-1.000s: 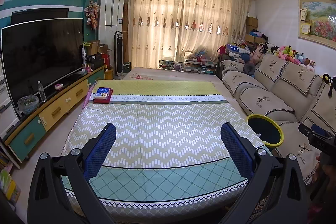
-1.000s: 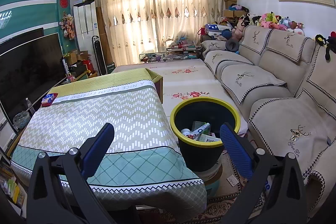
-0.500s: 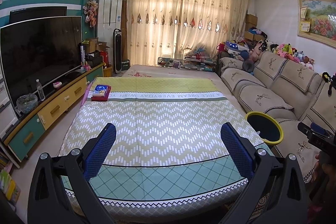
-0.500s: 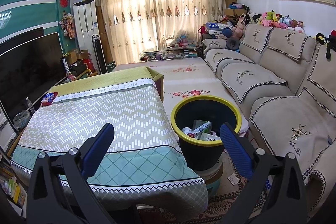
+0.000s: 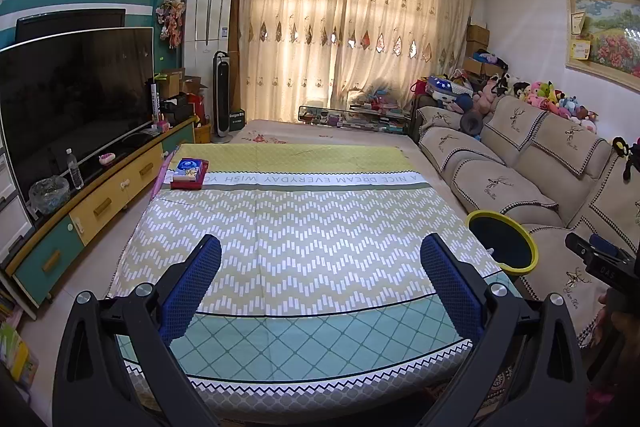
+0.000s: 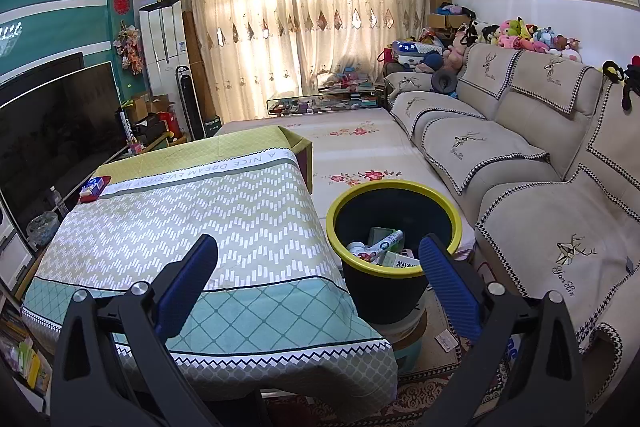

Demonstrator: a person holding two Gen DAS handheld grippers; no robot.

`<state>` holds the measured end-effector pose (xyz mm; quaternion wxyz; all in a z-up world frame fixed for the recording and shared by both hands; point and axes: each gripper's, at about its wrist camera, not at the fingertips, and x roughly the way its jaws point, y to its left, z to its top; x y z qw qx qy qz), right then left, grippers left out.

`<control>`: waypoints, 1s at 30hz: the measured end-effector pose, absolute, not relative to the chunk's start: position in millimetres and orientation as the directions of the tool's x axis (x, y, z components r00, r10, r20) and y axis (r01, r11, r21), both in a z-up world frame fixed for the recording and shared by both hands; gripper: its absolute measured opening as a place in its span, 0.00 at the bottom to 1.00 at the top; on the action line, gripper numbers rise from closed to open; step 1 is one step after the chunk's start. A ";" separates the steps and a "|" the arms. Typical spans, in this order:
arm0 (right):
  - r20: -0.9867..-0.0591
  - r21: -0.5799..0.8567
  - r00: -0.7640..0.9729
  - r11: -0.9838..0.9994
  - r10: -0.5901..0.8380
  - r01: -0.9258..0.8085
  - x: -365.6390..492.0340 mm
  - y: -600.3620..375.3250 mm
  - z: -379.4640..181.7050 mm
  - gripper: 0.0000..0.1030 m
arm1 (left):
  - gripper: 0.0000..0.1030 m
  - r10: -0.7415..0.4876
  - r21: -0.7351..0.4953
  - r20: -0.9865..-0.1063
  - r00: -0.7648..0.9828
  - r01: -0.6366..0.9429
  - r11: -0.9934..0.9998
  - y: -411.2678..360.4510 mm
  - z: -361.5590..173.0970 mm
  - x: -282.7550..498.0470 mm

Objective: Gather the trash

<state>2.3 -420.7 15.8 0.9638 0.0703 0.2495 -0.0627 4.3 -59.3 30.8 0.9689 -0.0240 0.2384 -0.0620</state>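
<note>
Left claw [image 5: 320, 263]: we see both blue pads spread wide apart with nothing between them; it hangs over the near end of the tabletop.
Right claw [image 6: 318, 263]: we see its pads wide apart and empty; its left pad lies over the tabletop's near right corner, its right pad over the near rim of the bin.
Tabletop [image 5: 304, 227]: we see it covered by a cloth with a green band at the far end, a lettered white stripe, a zigzag field and a teal diamond border at the near end.
Bin [image 6: 394, 223]: we locate this black bin with a yellow rim just beside the tabletop's right edge, at the near end; it stands between the tabletop and the sofa. In the left view we see only its rim and dark mouth [image 5: 502, 241].
Trash [image 6: 380, 249]: we see a tube and some small packets lying inside the bin; their exact kinds cannot be told.
Box [image 5: 188, 173]: we see a red tray with a blue-and-white pack on the tabletop's far left corner, well apart from the bin.
Sofa [image 6: 532, 195]: we place it to the right of the tabletop, beyond the bin.
</note>
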 end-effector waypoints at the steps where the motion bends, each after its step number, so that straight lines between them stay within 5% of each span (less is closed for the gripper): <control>1: -0.490 0.105 0.868 0.982 -0.086 0.157 2.3 -420.5 15.7 0.93 | 0.95 -0.131 -0.076 -0.459 0.879 0.108 0.991 -59.6 30.1 4.5; 30: -0.497 0.108 0.864 0.983 -0.078 0.151 2.5 -415.5 11.3 0.93 | 0.95 -0.158 -0.096 -0.473 0.867 0.127 0.987 -56.8 22.8 11.9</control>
